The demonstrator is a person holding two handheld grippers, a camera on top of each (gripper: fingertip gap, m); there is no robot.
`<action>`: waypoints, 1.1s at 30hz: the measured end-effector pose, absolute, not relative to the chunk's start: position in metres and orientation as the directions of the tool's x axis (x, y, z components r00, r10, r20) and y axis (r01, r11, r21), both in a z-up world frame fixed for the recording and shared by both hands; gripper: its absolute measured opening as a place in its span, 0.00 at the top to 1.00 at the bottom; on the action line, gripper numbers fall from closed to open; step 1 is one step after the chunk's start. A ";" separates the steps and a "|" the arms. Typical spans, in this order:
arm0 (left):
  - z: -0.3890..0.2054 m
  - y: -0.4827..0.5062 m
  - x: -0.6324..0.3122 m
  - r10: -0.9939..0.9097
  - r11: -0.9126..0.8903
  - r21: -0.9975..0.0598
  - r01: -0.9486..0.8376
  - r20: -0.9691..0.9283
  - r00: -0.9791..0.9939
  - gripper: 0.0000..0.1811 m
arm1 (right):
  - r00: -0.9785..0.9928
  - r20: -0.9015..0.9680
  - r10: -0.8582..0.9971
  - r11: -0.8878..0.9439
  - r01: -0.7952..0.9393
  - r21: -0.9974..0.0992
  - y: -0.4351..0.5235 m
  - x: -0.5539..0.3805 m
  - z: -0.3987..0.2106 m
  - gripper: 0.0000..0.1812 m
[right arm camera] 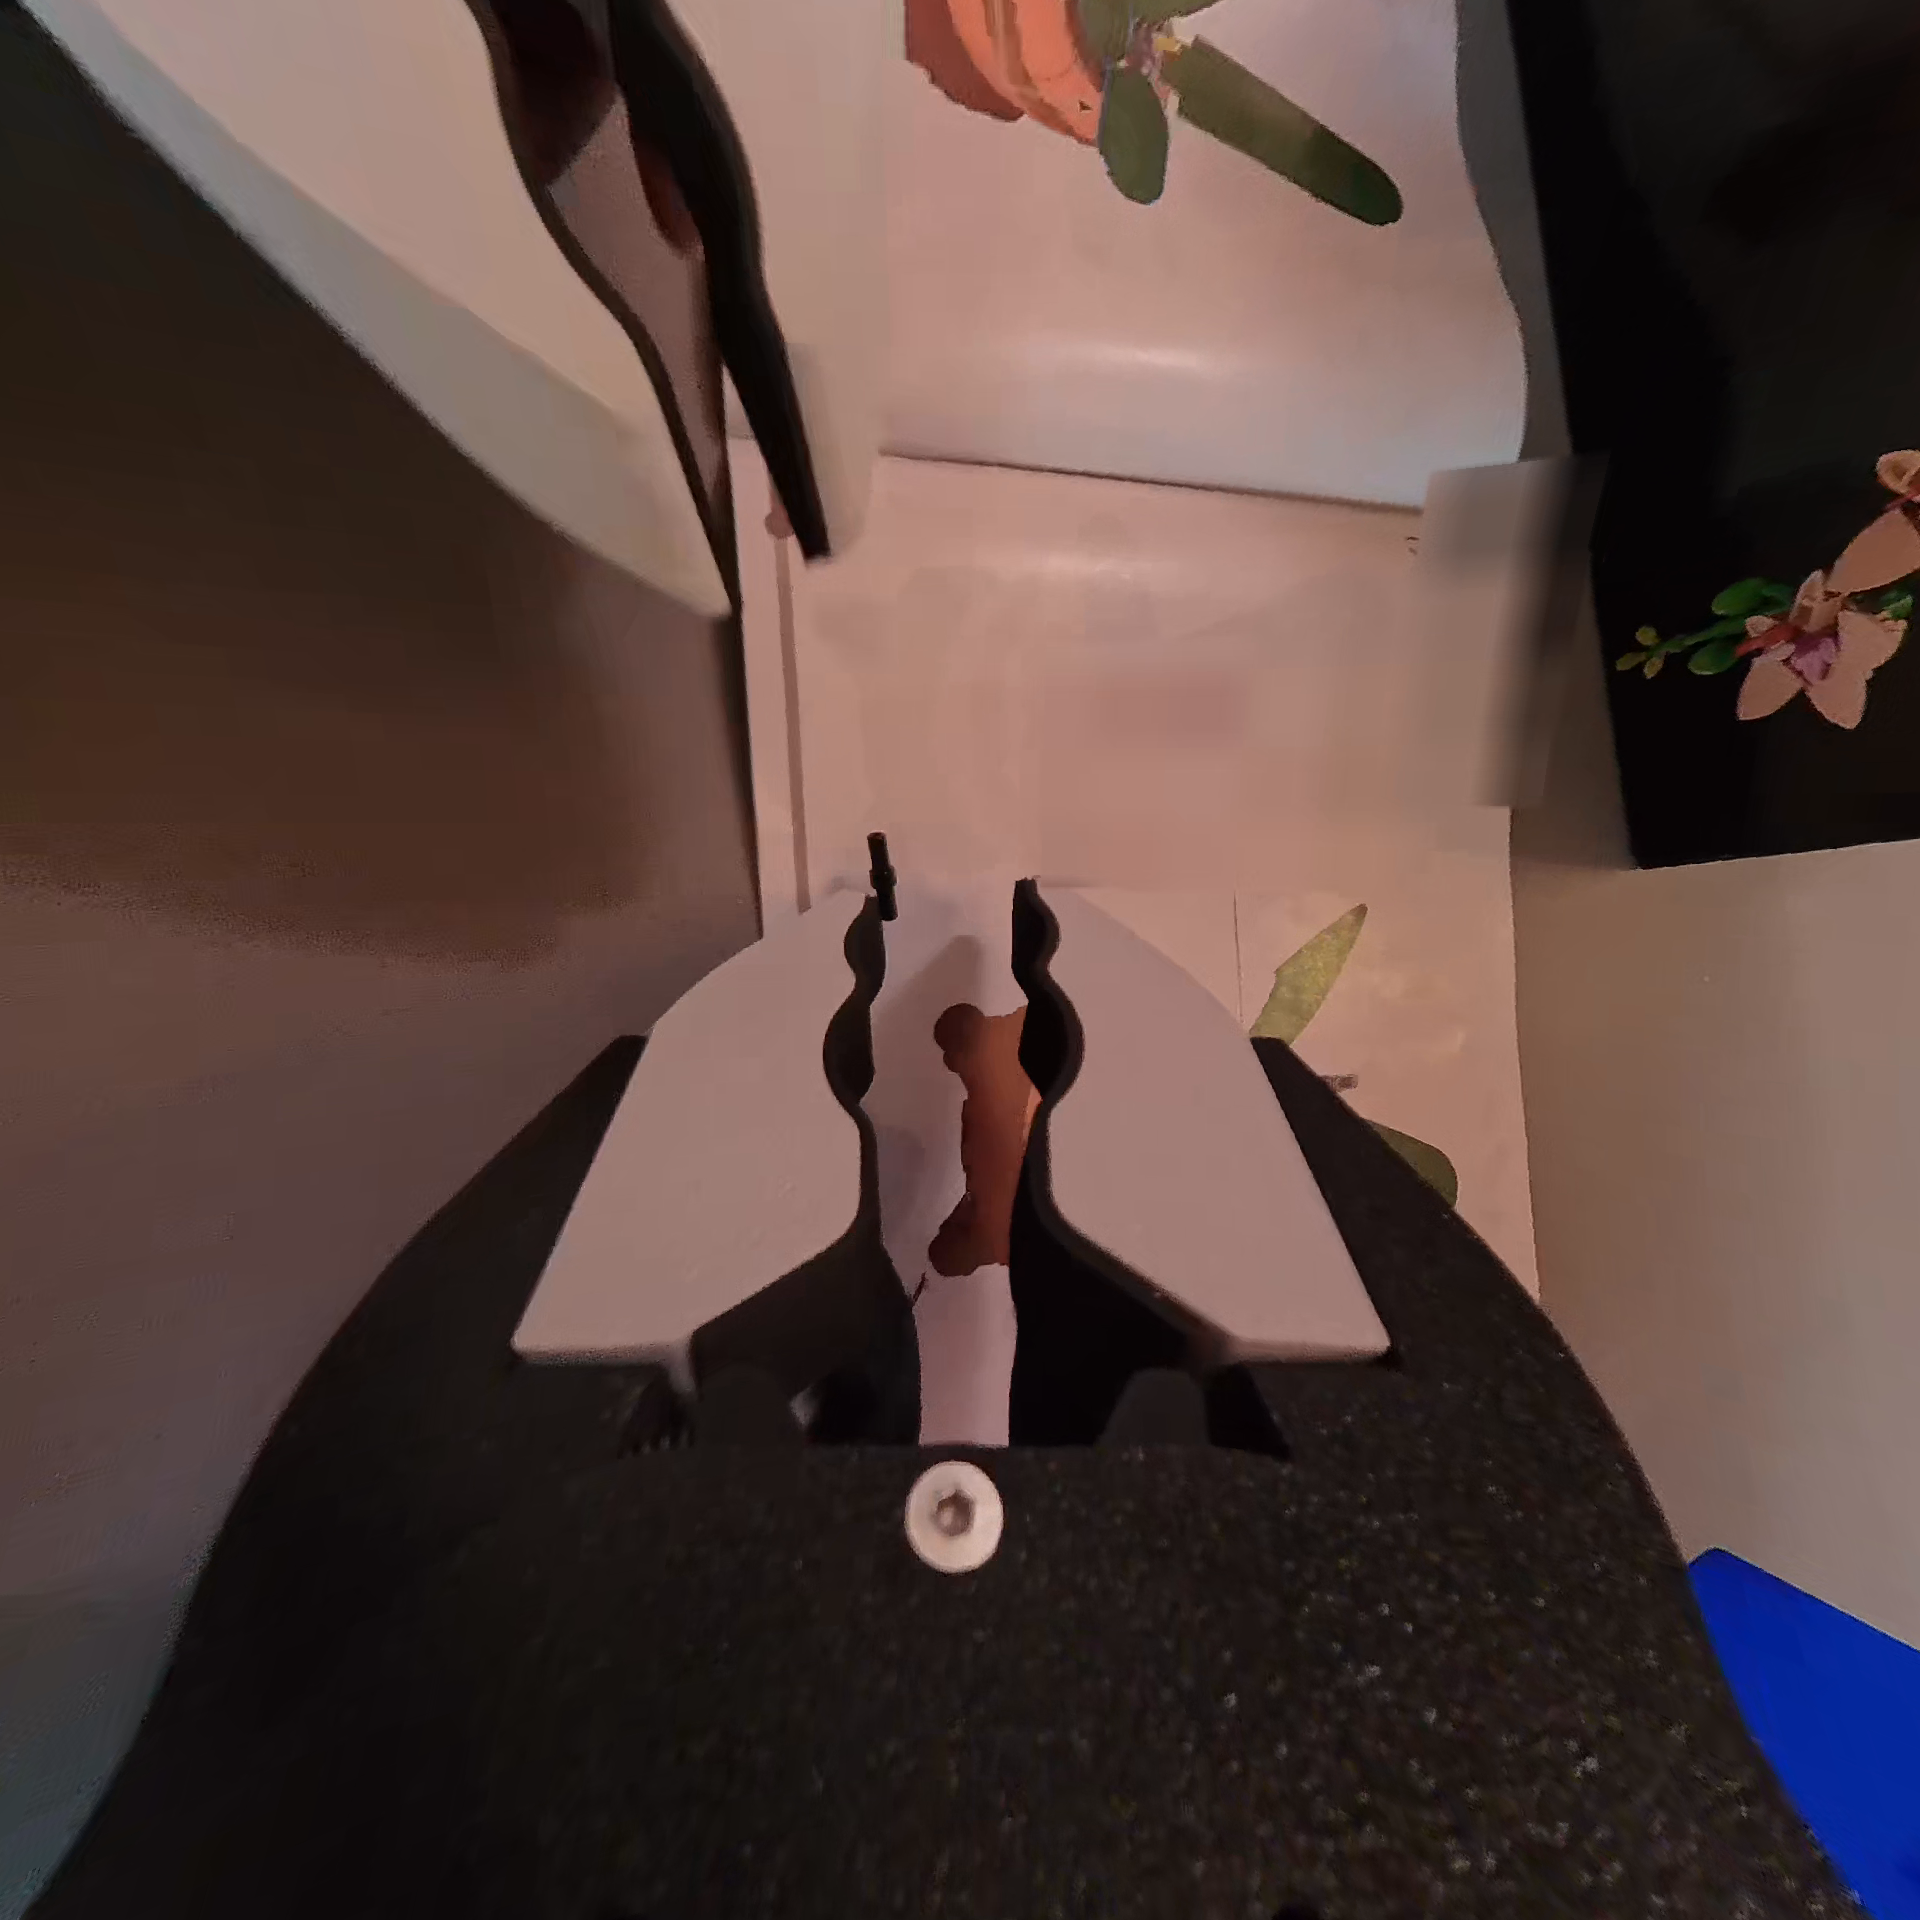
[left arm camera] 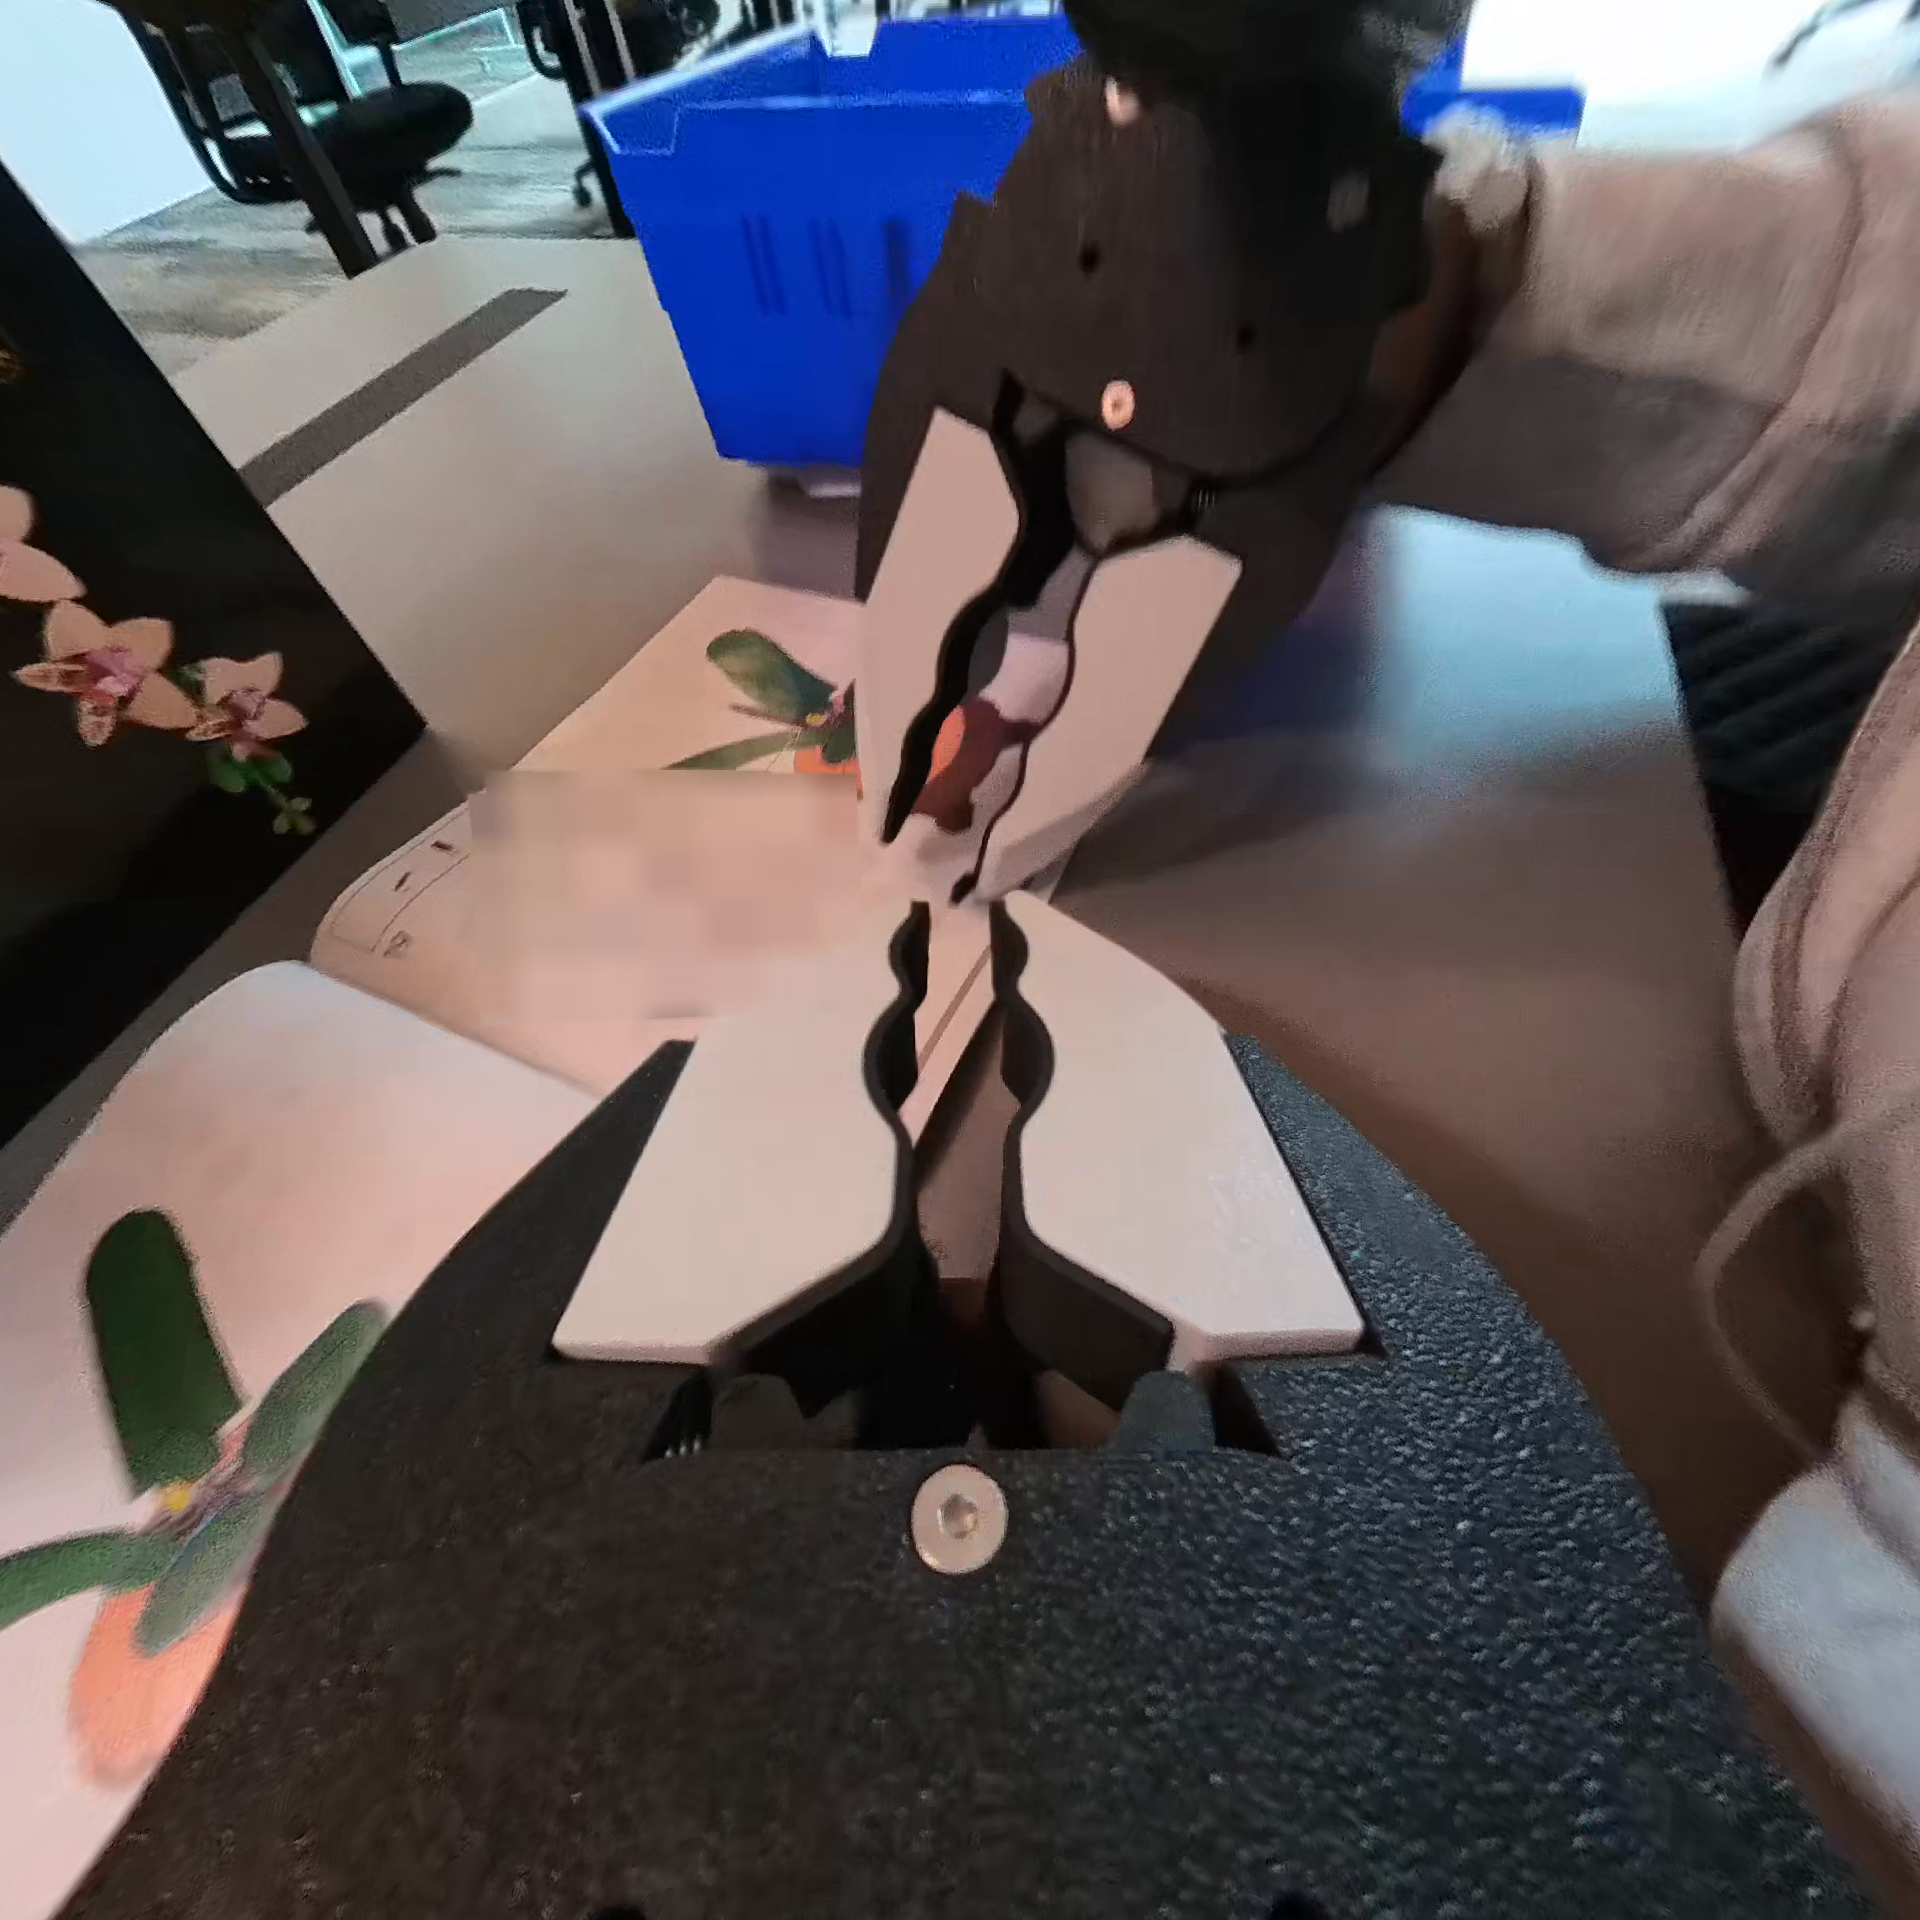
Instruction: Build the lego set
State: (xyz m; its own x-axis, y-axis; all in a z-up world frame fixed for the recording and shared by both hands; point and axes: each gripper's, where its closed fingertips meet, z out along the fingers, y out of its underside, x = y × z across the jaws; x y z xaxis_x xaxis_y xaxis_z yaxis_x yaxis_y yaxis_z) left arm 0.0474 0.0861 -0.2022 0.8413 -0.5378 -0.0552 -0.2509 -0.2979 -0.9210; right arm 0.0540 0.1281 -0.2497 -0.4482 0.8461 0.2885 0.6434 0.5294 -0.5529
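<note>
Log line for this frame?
left gripper: open, narrow gap | right gripper: open, small black pin by one fingertip | both over instruction booklet | tips close together

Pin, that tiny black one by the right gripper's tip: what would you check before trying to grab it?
1. Right gripper open: ok, its jaws stand apart.
2. Pin inside the gap: not ok, it sits at one fingertip, beyond the gap.
3. Pin lying free on the booklet: cannot tell.
4. Left gripper out of the way: not ok, its tips nearly meet the right gripper's tips.
5. Left gripper empty: ok, only the page shows through its narrow gap.
</note>
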 end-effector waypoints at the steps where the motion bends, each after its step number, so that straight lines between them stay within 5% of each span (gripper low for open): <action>1: -0.200 0.091 0.051 -0.539 -0.309 -0.923 -0.230 -0.030 0.842 0.95 | -0.441 0.293 0.848 0.526 0.636 -0.565 0.128 0.053 -0.249 0.87; 8: -0.235 0.106 0.053 -0.540 -0.422 -0.791 -0.443 -0.173 0.823 0.98 | -0.413 0.327 0.850 0.522 0.583 -0.622 0.127 0.050 -0.244 0.86; 19: -0.250 0.113 0.051 -0.521 -0.470 -0.728 -0.500 -0.229 0.822 0.98 | -0.446 0.345 0.826 0.559 0.568 -0.604 0.123 0.053 -0.247 0.86; 33: -0.247 0.113 0.044 -0.491 -0.469 -0.759 -0.451 -0.200 0.848 0.97 | -0.355 0.311 0.882 0.463 0.524 -0.715 0.126 0.057 -0.224 0.88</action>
